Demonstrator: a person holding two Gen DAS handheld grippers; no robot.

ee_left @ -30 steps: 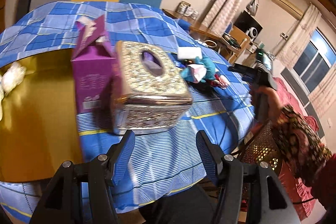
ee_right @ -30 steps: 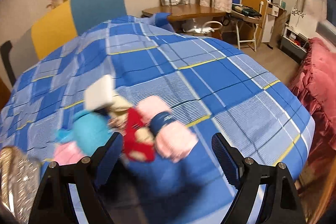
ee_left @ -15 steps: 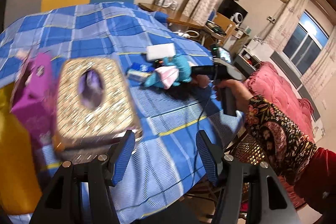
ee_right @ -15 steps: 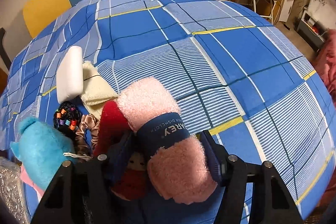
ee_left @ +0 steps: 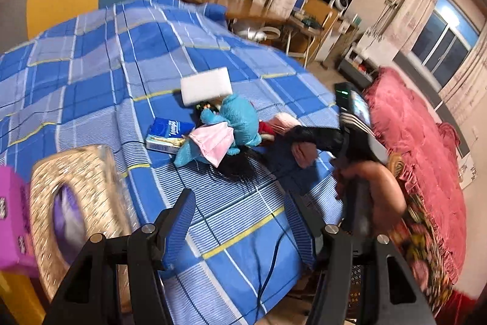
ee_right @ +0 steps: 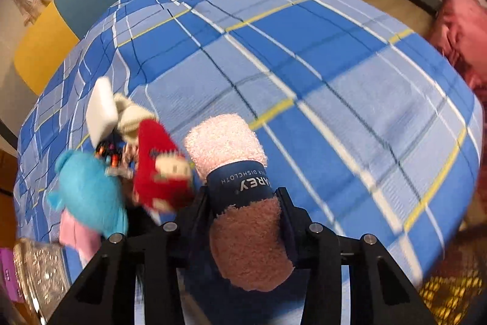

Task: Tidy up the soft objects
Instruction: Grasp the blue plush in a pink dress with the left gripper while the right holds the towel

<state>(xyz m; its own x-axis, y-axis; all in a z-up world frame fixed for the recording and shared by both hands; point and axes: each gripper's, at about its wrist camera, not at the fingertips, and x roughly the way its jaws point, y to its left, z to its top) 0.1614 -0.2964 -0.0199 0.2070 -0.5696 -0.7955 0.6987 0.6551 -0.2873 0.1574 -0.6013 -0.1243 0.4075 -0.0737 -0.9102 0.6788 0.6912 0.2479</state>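
My right gripper (ee_right: 243, 203) is shut on a rolled pink dishcloth (ee_right: 231, 148) with a navy paper band and holds it just above the blue checked tablecloth (ee_right: 319, 57). Left of it lie a red plush doll (ee_right: 158, 166), a turquoise plush (ee_right: 88, 191), a cream cloth (ee_right: 131, 112) and a white sponge (ee_right: 102, 109). In the left wrist view the same pile shows: turquoise plush (ee_left: 240, 115), pink face mask (ee_left: 213, 142), white sponge (ee_left: 205, 84). My left gripper (ee_left: 237, 218) is open and empty, above the cloth near the table's front.
A gold tissue box (ee_left: 73, 203) and a purple carton (ee_left: 12, 218) stand at the left. A blue tissue pack (ee_left: 167, 133) lies beside the pile. A wicker basket (ee_right: 450, 294) sits below the table's right edge. A red bed (ee_left: 426, 142) is at the right.
My right gripper closed on the pink dishcloth and lifted it back from the pile. My left gripper swung right, away from the gold tissue box.
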